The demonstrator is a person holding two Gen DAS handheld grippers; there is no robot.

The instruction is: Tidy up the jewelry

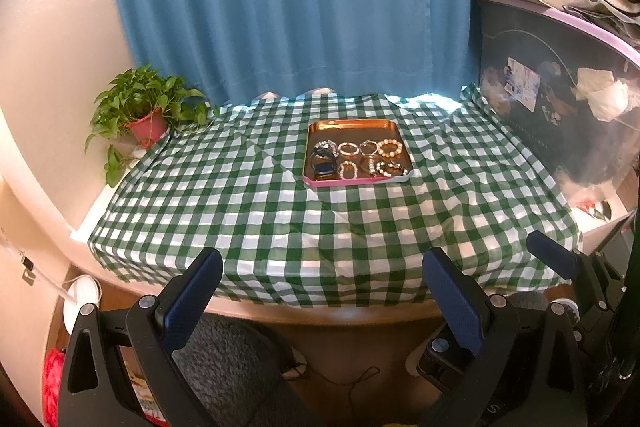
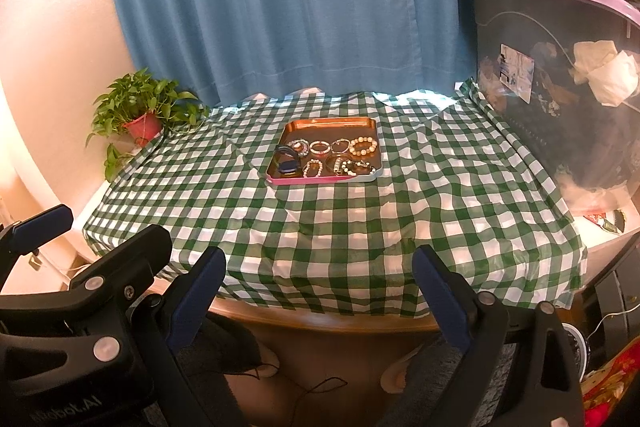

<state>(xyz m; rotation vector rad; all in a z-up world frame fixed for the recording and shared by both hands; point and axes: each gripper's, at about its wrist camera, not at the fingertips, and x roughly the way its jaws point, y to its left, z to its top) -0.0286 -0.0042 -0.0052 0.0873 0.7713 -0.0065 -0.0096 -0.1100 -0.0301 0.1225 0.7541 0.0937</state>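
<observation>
From the left wrist view, the left claw (image 1: 322, 301) is spread wide and released, holding nothing, hovering before the near edge of the worktop (image 1: 248, 211) with its green checked cloth. The copper tray (image 1: 352, 126) of bracelets (image 1: 390, 148) sits well ahead, slightly right of the claw's centre line. A finger of the right claw (image 1: 554, 261) shows at the right edge.

From the right wrist view, the right claw (image 2: 320, 299) is likewise wide open and empty. The tray (image 2: 328, 125) lies well ahead, nearly centred. Here the left claw's finger (image 2: 44, 223) appears at left. A potted plant (image 2: 142, 115) stands at the worktop's far left corner.
</observation>
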